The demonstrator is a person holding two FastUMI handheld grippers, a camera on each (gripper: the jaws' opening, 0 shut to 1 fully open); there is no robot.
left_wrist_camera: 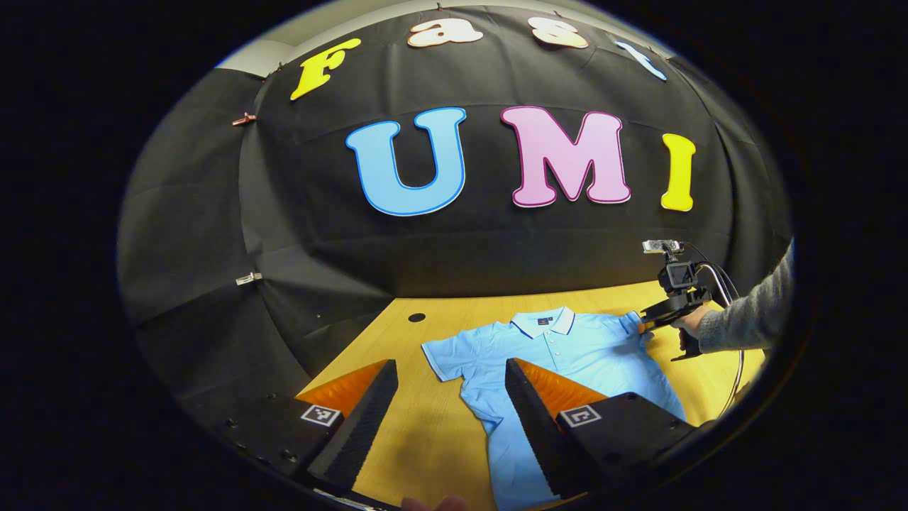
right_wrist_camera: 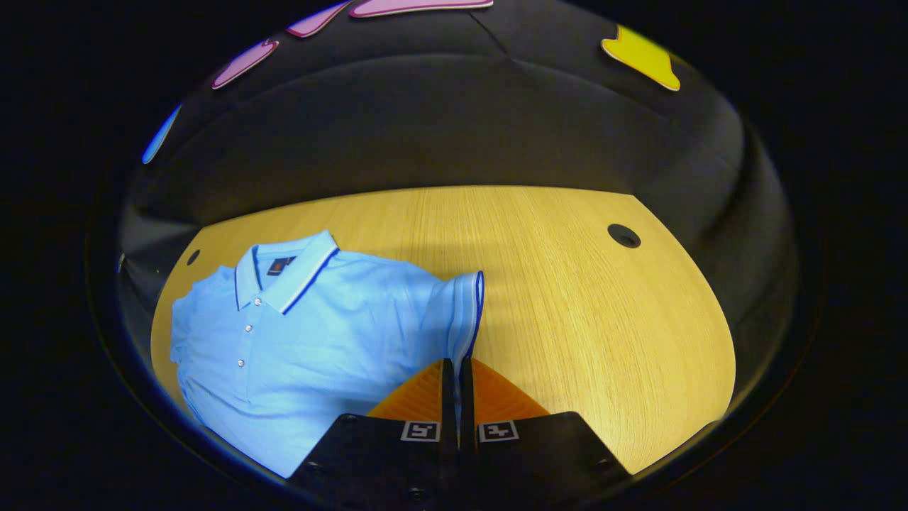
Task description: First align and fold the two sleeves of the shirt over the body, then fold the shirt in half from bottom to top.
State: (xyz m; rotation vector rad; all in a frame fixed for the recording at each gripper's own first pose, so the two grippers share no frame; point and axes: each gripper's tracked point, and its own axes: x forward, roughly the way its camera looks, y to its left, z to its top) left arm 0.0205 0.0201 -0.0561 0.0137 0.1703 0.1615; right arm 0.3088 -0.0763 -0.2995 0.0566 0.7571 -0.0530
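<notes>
A pale wooden worktop (right_wrist_camera: 567, 284) ran out before us to the black cloth wall (right_wrist_camera: 454, 121) of the booth, and on it lay the light blue polo shirt (right_wrist_camera: 298, 333), face up and flat, collar towards the wall, its long axis running from us to the back. Nearest in the right gripper view, our right gripper (right_wrist_camera: 457, 376) had its fingers clenched on the banded cuff of the shirt's sleeve (right_wrist_camera: 464, 305), the cloth rising straight ahead of the tips and the body of the shirt lying off to that camera's left. In the left gripper view our left gripper (left_wrist_camera: 450, 397) hung with its fingers spread wide and holding nothing, above the worktop at the other side of the shirt; the free sleeve (left_wrist_camera: 443, 358) lay just ahead, between the tips. Farther off in that view a hand (left_wrist_camera: 688, 325) in a grey sleeve held the right gripper at the far sleeve. We judged the sleeve fold only begun: the pinched sleeve would have to travel inward, across the chest. Two round cable holes (right_wrist_camera: 624, 235) marked the worktop's far corners.
</notes>
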